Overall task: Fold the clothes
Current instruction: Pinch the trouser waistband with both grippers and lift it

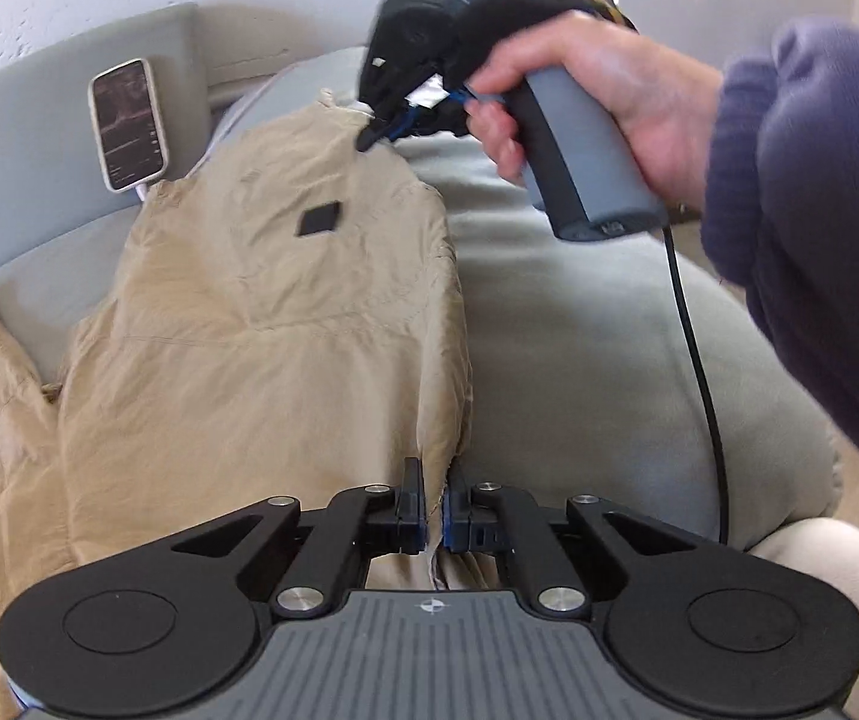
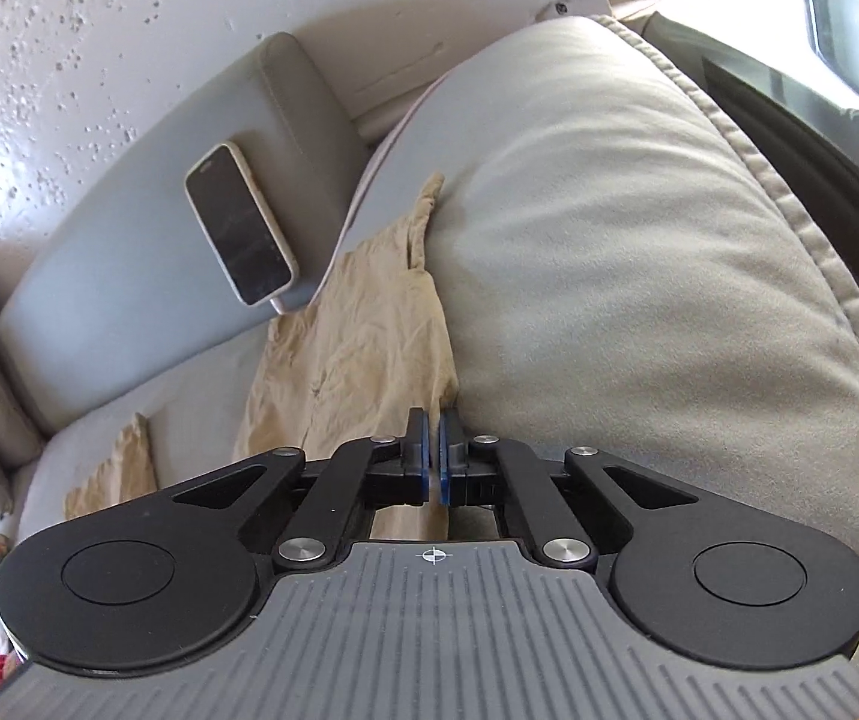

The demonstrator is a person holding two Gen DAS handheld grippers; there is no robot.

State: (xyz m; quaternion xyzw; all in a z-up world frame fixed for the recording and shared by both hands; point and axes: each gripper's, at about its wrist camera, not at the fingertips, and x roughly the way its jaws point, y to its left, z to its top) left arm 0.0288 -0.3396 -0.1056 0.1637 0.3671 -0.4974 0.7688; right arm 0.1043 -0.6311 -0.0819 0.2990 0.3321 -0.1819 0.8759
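the left tongs (image 1: 435, 495) are clenched on the right edge of the tan garment (image 1: 285, 312) at its near end, and the right tongs (image 2: 434, 450) pinch the same edge at its far corner, next to the grey blanket (image 2: 609, 252). the garment lies spread along the sofa seat (image 2: 201, 420), its black patch (image 1: 320, 219) up, one part trailing off toward the seat's left edge. a phone (image 2: 240, 225) leans on the sofa's back cushion. judged from this, folding has barely begun: the edge is gripped for a first fold, and no finished fold or stack shows.
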